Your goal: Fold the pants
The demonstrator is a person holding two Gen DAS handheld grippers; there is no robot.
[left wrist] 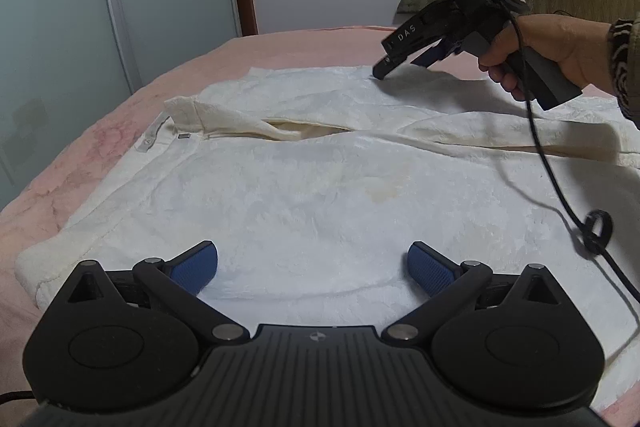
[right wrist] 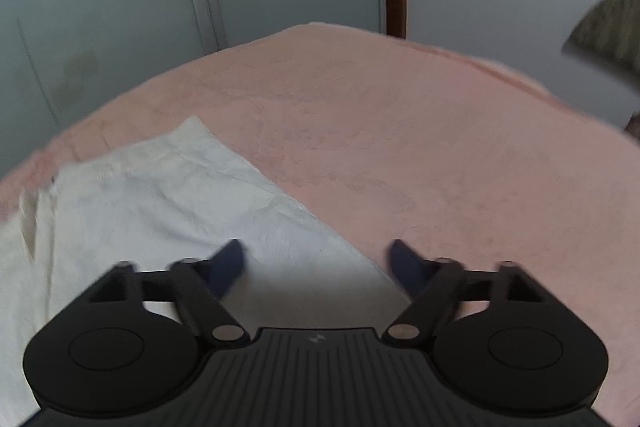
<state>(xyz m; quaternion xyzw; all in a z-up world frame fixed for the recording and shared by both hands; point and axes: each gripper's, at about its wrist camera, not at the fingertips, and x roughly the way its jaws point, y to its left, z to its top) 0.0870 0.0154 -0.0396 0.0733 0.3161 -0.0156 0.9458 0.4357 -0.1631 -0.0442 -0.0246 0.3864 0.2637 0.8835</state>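
White pants [left wrist: 320, 179] lie spread beneath the left gripper [left wrist: 313, 267], its blue fingers [left wrist: 195, 267] wide apart, right gripper [left wrist: 404, 57] ahead.

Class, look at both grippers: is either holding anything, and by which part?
Nothing is held. The left gripper and right gripper both stand open above the white pants.

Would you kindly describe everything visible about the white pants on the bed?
The white pants look like soft, textured plush fabric, lying flat and spread on the pink blanket. The waistband with a small label sits at the left, and one leg runs off to the right. A faint yellowish stain marks the middle. A black cable rests on them; neither gripper holds them.
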